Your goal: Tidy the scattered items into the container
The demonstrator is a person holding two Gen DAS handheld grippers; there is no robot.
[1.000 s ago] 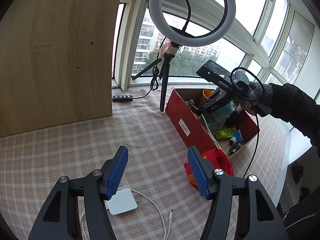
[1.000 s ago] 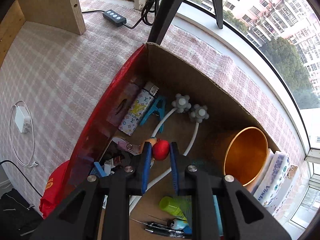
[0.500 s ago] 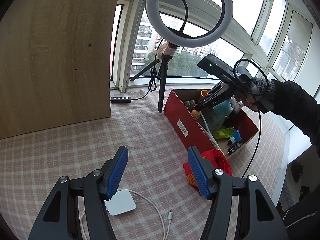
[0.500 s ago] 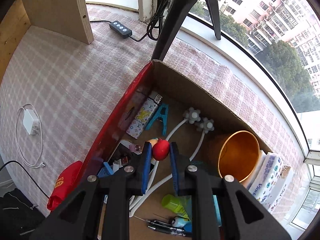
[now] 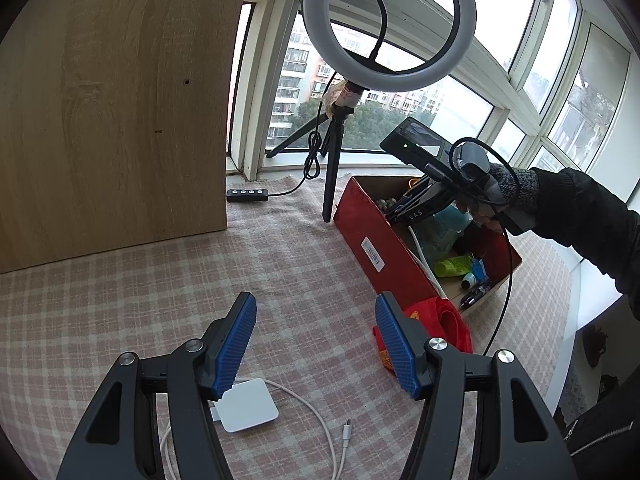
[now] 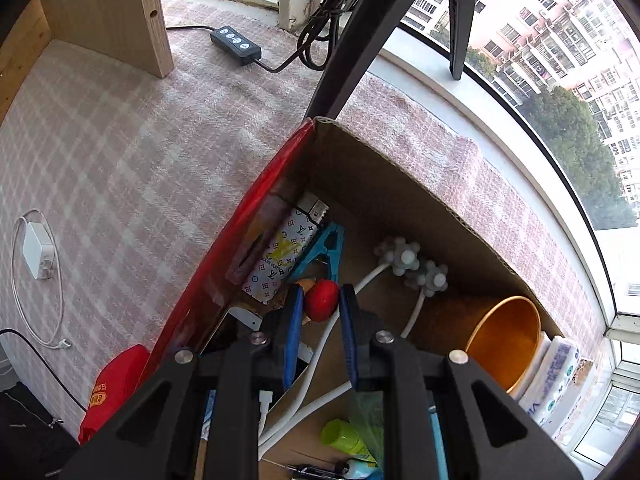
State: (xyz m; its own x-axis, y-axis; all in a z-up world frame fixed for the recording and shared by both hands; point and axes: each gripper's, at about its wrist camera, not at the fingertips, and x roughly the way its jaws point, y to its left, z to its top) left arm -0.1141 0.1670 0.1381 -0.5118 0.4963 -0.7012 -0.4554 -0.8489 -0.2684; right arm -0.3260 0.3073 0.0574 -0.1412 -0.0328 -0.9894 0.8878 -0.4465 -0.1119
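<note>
The table (image 5: 168,288), under a pink checked cloth, carries a red cardboard box (image 6: 224,280) that lies with its long side running away toward the window, open at the top and already crowded with small things. The right gripper (image 6: 320,300) hangs straight above the near-left part of that box, pointing down into it, with its jaws clamped on a small red ball-shaped toy (image 6: 322,300) that has a tan piece showing at its left; in the left wrist view the same gripper (image 5: 394,216) reaches over the box rim from the right. The toy sits directly over the box floor, just above a patterned lighter (image 6: 280,256) and a teal clip (image 6: 324,244), so, as I judge it, the coming move turns only on letting go downward, since nothing sideways is left to cover. The toy is too round to give a clear long axis; its tan end points left toward the red wall. The left gripper (image 5: 316,344) stands low over the table with its blue pads wide apart and nothing between them, well apart from the box. It is the nearer one to the white charger (image 5: 246,404) lying just below it, whose cable (image 5: 328,432) loops out to the right, and to the red pouch (image 5: 440,320) resting against the box's near corner.
</note>
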